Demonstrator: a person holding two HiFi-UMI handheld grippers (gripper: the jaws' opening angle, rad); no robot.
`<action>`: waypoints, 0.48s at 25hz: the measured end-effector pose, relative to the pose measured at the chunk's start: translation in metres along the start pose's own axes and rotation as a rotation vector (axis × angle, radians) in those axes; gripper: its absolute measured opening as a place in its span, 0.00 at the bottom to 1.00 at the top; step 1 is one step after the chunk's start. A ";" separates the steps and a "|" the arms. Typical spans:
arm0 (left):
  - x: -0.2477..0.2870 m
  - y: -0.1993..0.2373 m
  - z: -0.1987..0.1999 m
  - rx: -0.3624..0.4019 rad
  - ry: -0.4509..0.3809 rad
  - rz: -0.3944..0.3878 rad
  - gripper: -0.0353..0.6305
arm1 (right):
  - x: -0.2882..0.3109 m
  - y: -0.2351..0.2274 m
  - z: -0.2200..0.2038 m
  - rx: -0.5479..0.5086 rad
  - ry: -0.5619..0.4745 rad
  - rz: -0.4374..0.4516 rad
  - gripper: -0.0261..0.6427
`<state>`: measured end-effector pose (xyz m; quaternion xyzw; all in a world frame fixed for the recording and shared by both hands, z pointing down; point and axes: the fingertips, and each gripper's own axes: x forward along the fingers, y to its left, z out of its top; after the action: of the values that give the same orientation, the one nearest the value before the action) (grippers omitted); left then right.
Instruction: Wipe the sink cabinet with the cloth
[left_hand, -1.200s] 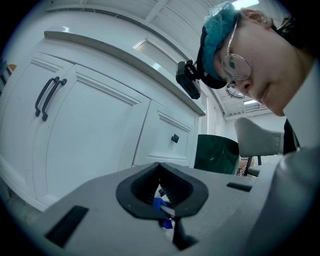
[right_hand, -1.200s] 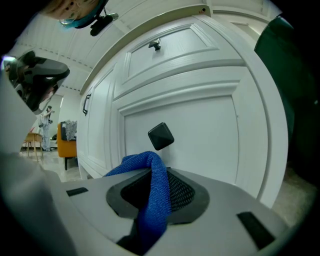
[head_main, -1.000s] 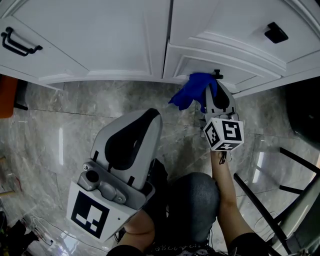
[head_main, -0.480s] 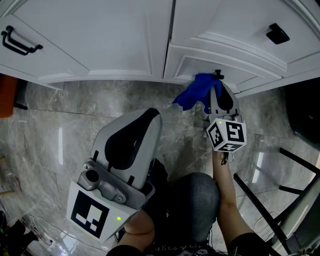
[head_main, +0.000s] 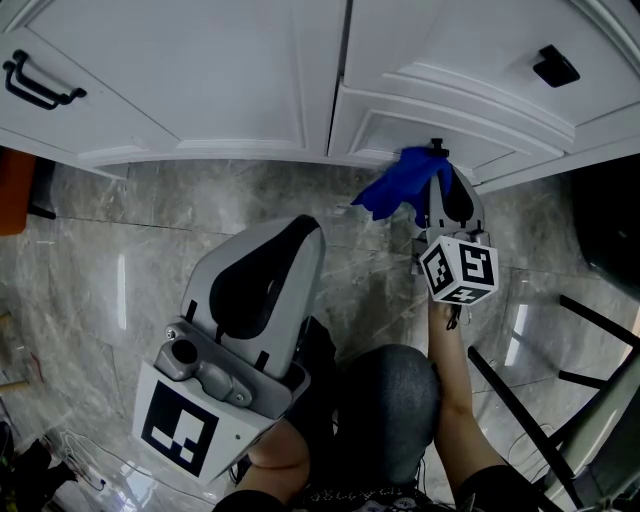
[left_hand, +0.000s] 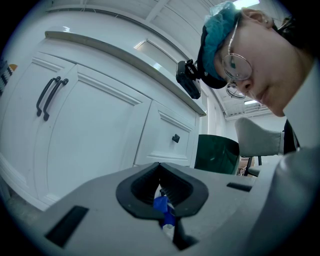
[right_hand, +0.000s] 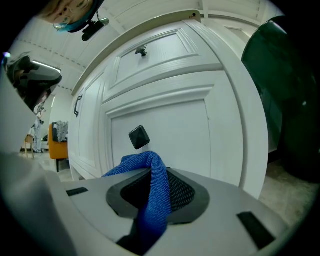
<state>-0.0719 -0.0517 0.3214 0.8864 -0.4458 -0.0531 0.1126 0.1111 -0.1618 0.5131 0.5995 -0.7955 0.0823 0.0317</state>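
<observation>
Holding cloth at cabinet edge, right hand-held gripper

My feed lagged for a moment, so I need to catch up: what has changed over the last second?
The right gripper, shut on the cloth, slid a little to the right along the lower edge of the cabinet, taking the cloth with it. Nothing was taken hold of or let go. The left gripper stayed where it was, back from the cabinet.

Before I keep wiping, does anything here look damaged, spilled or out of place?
Nothing stands out. The cabinet doors look shut and unmarked, and the blue cloth hangs from the right claw by the knob.
</observation>
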 end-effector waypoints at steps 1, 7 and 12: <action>0.000 0.000 0.000 0.000 0.000 0.000 0.06 | 0.000 -0.001 0.000 0.001 -0.001 -0.003 0.17; 0.000 0.000 -0.001 0.000 0.002 0.003 0.06 | -0.003 -0.009 -0.001 0.017 -0.007 -0.019 0.17; 0.000 0.000 -0.001 0.000 0.004 -0.001 0.06 | -0.006 -0.016 0.000 0.019 -0.009 -0.037 0.17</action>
<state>-0.0716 -0.0516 0.3226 0.8867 -0.4453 -0.0516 0.1135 0.1276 -0.1603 0.5140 0.6146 -0.7837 0.0865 0.0240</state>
